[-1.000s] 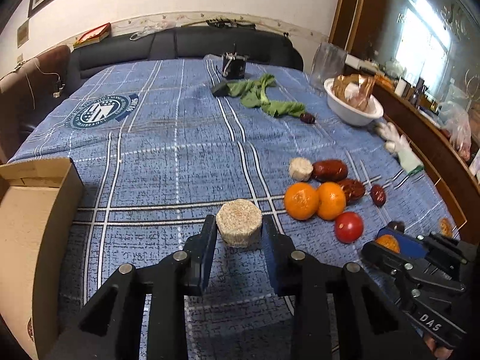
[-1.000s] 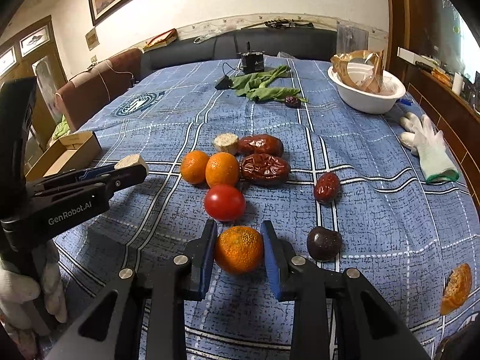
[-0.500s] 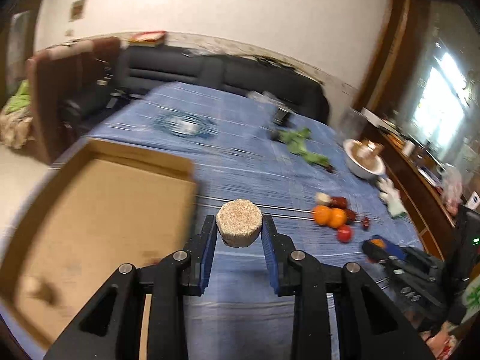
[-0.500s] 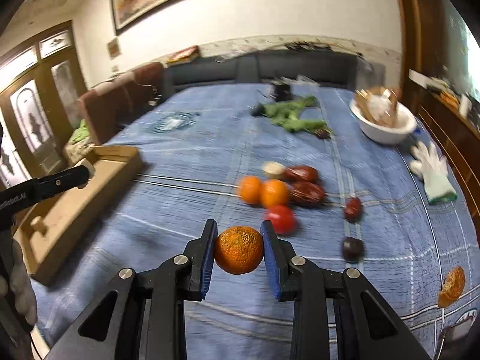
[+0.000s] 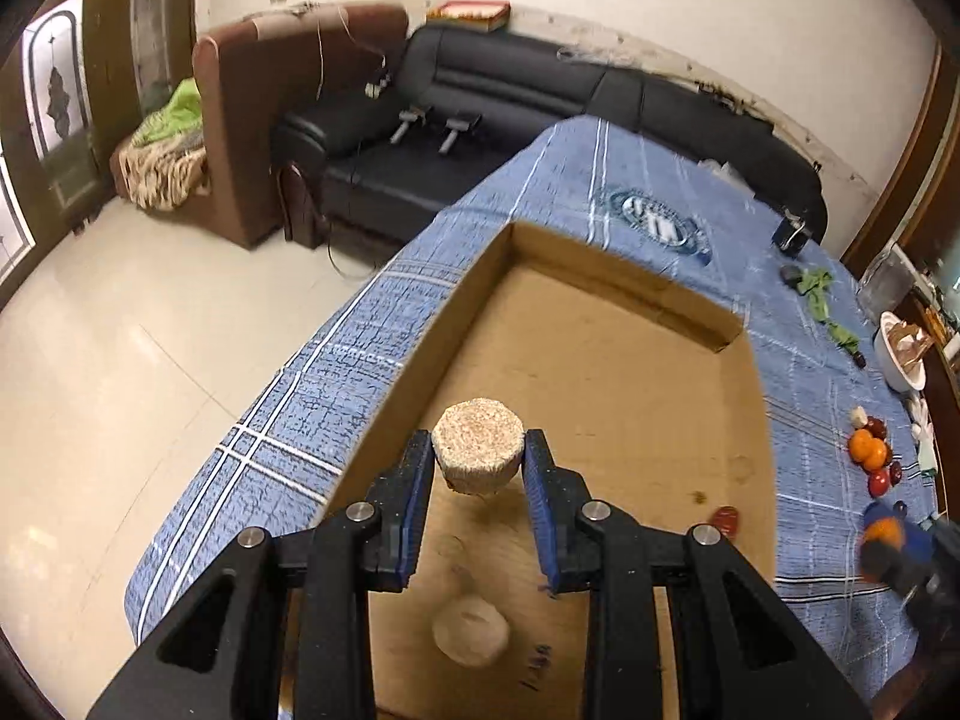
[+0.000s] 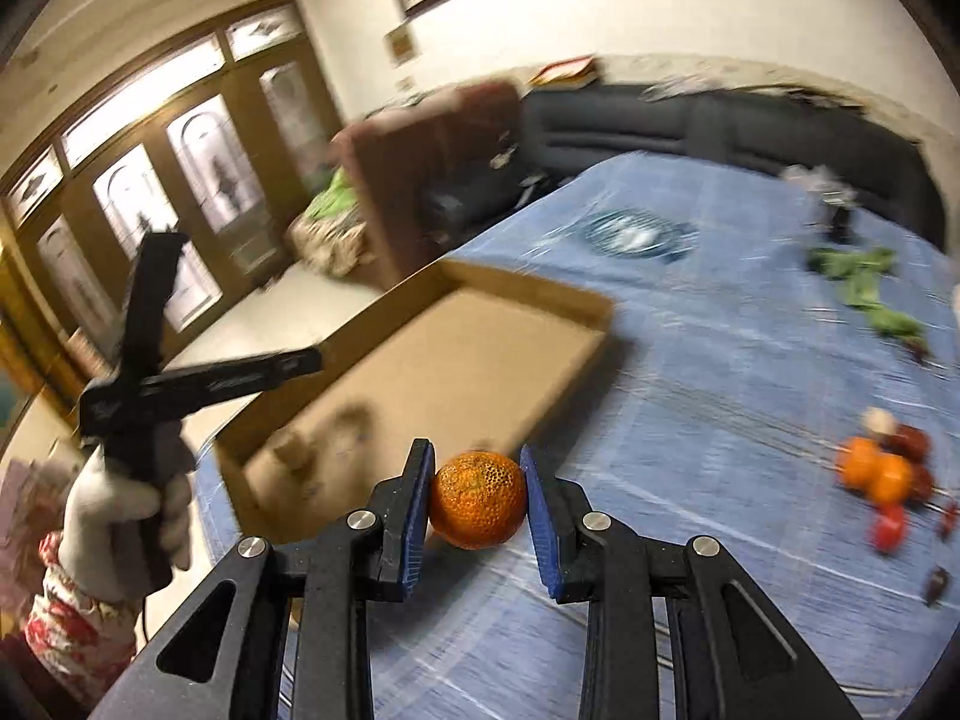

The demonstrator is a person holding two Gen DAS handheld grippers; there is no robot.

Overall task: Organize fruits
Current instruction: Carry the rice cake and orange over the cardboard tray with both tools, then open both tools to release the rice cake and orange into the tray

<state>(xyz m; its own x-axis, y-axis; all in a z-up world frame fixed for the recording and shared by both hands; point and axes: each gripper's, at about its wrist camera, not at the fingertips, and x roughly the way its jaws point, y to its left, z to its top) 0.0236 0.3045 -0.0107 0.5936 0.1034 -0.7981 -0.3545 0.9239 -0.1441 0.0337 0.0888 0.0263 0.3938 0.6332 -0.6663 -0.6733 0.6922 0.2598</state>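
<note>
You get warm, dim indoor light, heavy fisheye bending with dark corners in both views, and motion blur smearing the right-wrist background.

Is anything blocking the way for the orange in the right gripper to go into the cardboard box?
Nothing visible does. The orange sits just outside the box, whose top is open; only its low near wall lies between.
</note>
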